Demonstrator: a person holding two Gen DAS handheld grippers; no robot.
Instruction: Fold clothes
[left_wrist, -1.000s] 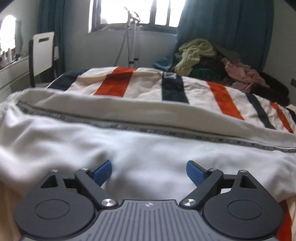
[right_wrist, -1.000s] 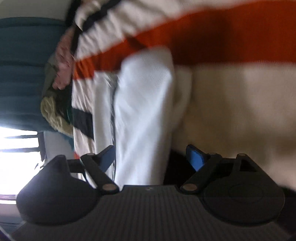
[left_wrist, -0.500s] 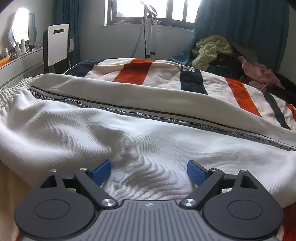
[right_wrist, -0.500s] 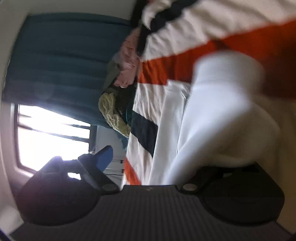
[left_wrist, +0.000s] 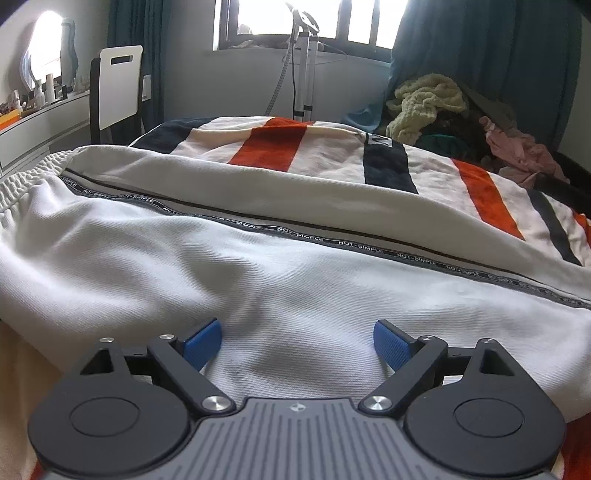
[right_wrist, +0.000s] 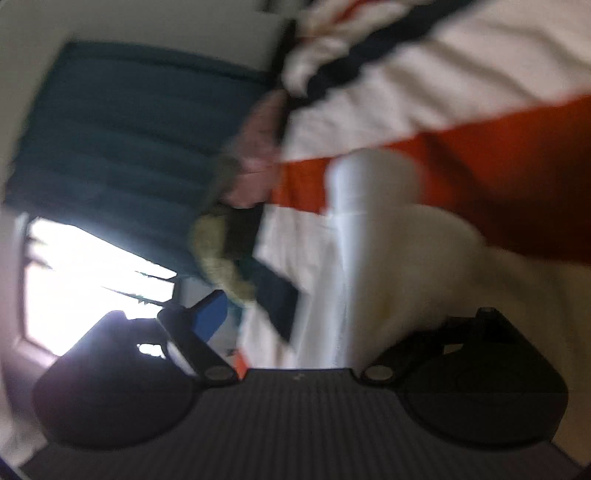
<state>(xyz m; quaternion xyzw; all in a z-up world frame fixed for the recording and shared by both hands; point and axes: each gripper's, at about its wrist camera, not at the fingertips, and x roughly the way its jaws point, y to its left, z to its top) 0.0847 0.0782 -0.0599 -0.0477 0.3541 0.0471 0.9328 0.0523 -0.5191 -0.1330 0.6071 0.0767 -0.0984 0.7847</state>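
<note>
A white garment (left_wrist: 280, 280) with a grey lettered tape along its seam lies lengthwise across the bed. Its ribbed waistband (left_wrist: 22, 181) is at the left. My left gripper (left_wrist: 297, 341) hangs low over the near edge of the cloth, its blue pads (left_wrist: 203, 341) wide apart and pinching nothing. The right wrist view is rolled on its side and blurred. There the garment's white end (right_wrist: 373, 229) reaches down to my right gripper (right_wrist: 295, 321). One blue finger (right_wrist: 210, 314) shows, and the cloth hides the other. The links stand spread, so it is open.
A blanket (left_wrist: 266, 147) striped in cream, orange and navy covers the bed. A heap of clothes (left_wrist: 443, 110) lies at the far right before teal curtains (left_wrist: 480, 55). A white chair (left_wrist: 118, 85) and a shelf of bottles stand at the left. A steamer pole (left_wrist: 303, 66) stands by the window.
The right wrist view has swung and rolled, bringing curtain and window into sight; white cloth now covers its right finger. The left view has edged closer to the garment.
</note>
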